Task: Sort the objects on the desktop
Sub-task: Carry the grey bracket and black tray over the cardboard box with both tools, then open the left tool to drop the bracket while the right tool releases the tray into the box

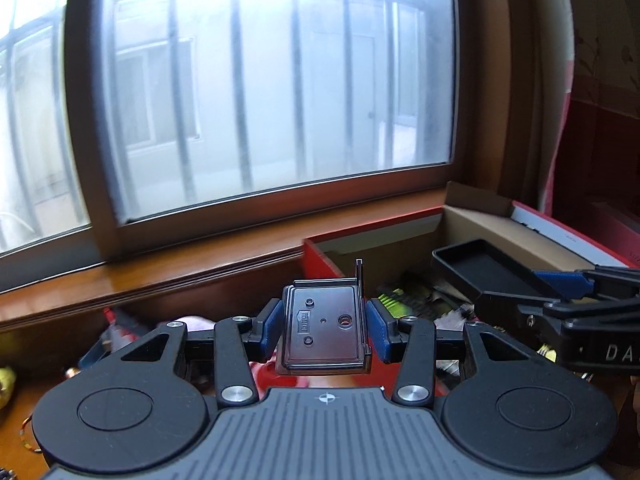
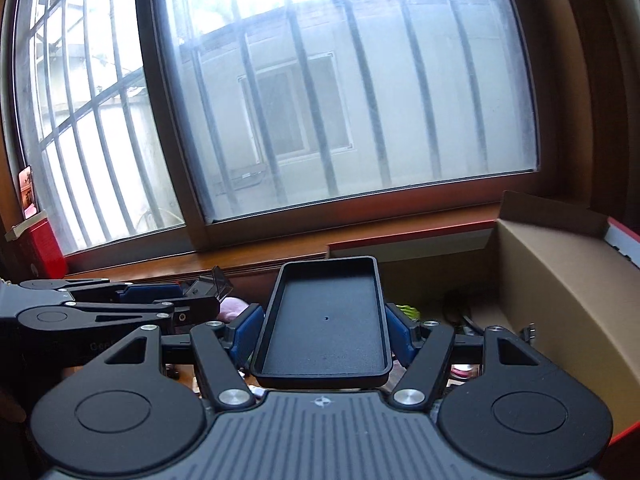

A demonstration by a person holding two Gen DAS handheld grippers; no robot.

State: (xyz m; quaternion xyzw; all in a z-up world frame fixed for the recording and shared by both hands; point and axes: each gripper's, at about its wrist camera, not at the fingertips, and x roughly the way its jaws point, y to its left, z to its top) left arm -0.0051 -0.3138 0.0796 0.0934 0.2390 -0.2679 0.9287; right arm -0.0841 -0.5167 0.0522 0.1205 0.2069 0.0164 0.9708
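My left gripper [image 1: 323,326] is shut on a clear smoky plastic case [image 1: 325,326], held in the air in front of the window. My right gripper [image 2: 323,330] is shut on a shallow black tray [image 2: 325,320], also lifted. In the left wrist view the right gripper [image 1: 560,284] holds the black tray [image 1: 488,272] at the right, above the red box. In the right wrist view the left gripper [image 2: 176,296] with the clear case [image 2: 208,286] shows at the left. Both are raised above the desk clutter.
A red cardboard box [image 1: 316,260] with a brown inside [image 2: 560,280] stands under the window sill [image 1: 160,276], with packets and small items in it [image 1: 404,296]. More clutter lies on the desk at the left [image 1: 116,328]. A red box [image 2: 44,248] leans at the far left.
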